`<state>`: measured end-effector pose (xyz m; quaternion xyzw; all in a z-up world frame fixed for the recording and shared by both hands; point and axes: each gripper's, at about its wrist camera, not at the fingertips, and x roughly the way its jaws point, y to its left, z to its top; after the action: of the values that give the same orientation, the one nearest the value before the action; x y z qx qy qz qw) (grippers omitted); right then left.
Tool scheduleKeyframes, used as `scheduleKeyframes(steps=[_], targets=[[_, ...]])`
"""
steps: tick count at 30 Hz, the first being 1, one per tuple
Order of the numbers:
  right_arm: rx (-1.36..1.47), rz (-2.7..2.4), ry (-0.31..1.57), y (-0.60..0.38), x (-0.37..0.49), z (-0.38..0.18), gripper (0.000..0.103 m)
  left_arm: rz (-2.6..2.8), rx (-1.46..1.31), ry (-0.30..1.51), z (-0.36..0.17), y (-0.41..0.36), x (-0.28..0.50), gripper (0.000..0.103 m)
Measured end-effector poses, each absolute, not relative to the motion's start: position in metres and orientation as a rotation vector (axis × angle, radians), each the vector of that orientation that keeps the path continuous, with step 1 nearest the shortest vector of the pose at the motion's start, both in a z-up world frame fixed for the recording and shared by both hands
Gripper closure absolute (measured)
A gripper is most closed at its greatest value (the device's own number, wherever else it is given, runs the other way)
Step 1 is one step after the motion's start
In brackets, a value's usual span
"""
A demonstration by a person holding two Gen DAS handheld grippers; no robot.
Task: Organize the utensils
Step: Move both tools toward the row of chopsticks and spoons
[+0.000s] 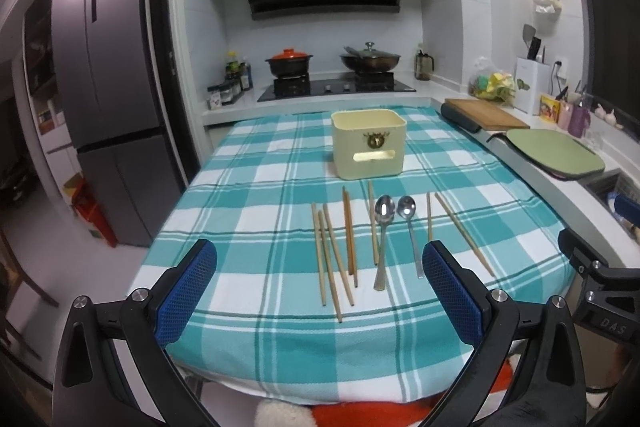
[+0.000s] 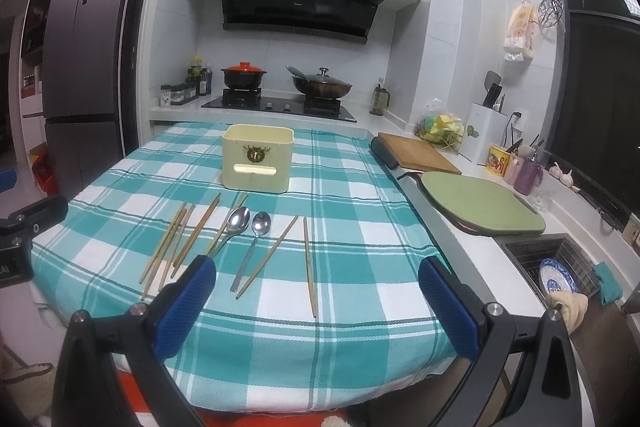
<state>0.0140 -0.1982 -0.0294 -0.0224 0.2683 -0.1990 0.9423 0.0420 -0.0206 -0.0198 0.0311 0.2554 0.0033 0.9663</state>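
Both claws, your left claw (image 1: pixel 320 283) and right claw (image 2: pixel 318 291), hover wide open and empty above the desk (image 1: pixel 248 187). Chopsticks (image 1: pixel 332 259) and spoons (image 1: pixel 383 227) lie before the cream box (image 1: pixel 368 147). Thin chopsticks may slip or scatter if pinched off-centre.

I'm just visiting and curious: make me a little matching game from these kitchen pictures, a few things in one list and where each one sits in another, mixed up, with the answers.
Things:
1. cream box
2. two spoons
3. orange-lidded pot
4. green board

Places:
A. on the stove at the back
B. on the counter to the right of the table
C. flat on the checked cloth, with chopsticks on either side
D. upright on the cloth, beyond the cutlery

Pairs: 1-D, 2-C, 3-A, 4-B
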Motion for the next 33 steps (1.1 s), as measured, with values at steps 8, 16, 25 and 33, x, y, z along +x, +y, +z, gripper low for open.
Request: scheduleKeyframes(steps=[8,16,25,33], targets=[[-0.013,-0.441,0.59,-0.216,0.026,-0.04,0.0,-0.046,0.075,0.616,-0.035,-0.028,0.07,0.001],[0.025,-0.47,0.62,-0.23,0.041,-0.049,0.0,-0.032,0.097,0.671,-0.049,-0.027,0.089,0.0],[0.026,-0.449,0.676,-0.235,0.068,-0.064,0.0,-0.022,0.023,0.739,-0.075,0.0,0.119,0.0],[0.04,-0.373,0.694,-0.253,0.09,-0.085,0.0,0.058,-0.106,0.831,-0.12,0.059,0.168,0.001]])
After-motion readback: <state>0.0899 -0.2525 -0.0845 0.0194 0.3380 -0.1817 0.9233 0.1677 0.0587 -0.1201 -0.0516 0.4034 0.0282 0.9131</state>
